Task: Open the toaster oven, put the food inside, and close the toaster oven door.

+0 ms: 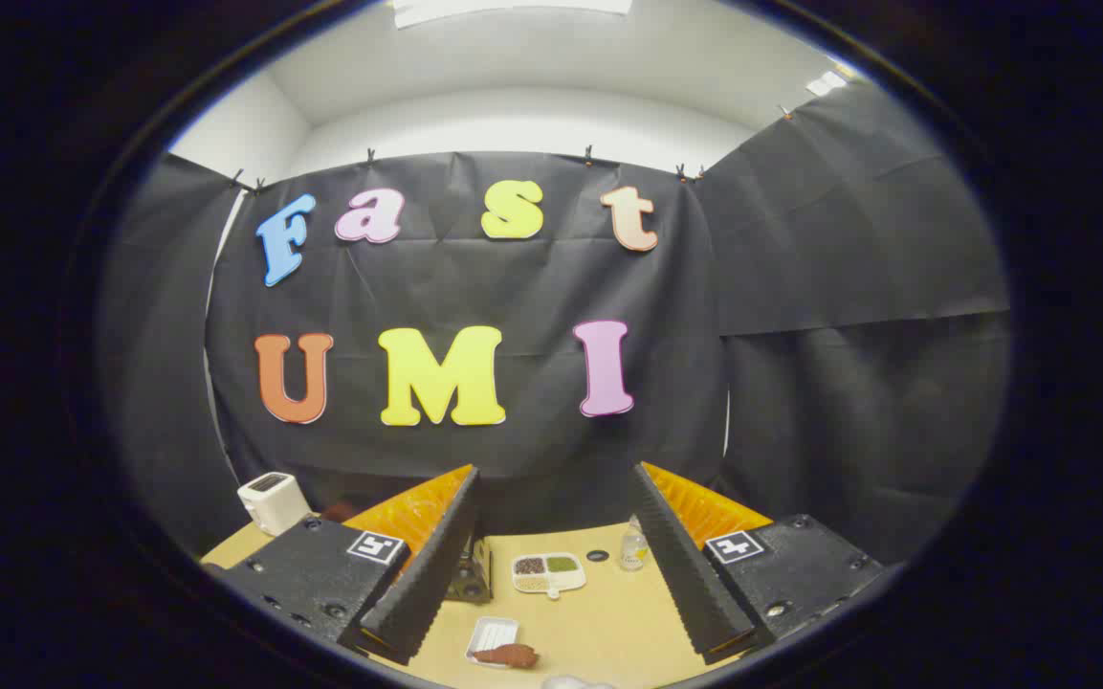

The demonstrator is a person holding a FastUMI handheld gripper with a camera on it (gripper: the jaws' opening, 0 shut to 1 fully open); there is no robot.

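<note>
Black cloth walls back a wooden table [608, 612], over which the gripper [556, 565] hangs with fingers spread wide, holding nothing. Between them lies the food [511, 655] on a small white tray [492, 636]; the dark box [472, 572] by the left finger may be the toaster oven. Judging by this, nothing has begun: next comes reaching its door.

gripper [556, 565]: fingers spread wide, nothing in between, so there's an open lane down the middle of the frame
table [608, 612]: bare wood between the fingers, room to drop in
tray [492, 639]: low center, brown food [508, 655] sits at its near end, in the way if you go straight down
dish [548, 572]: mid-lane, just ahead of the tips
bottle [633, 545]: upright beside the right finger, tight squeeze there
cap [597, 555]: flat, between dish and bottle
oven [473, 569]: dark box mostly hidden behind the left finger
toaster [273, 500]: lower left, well clear
</note>
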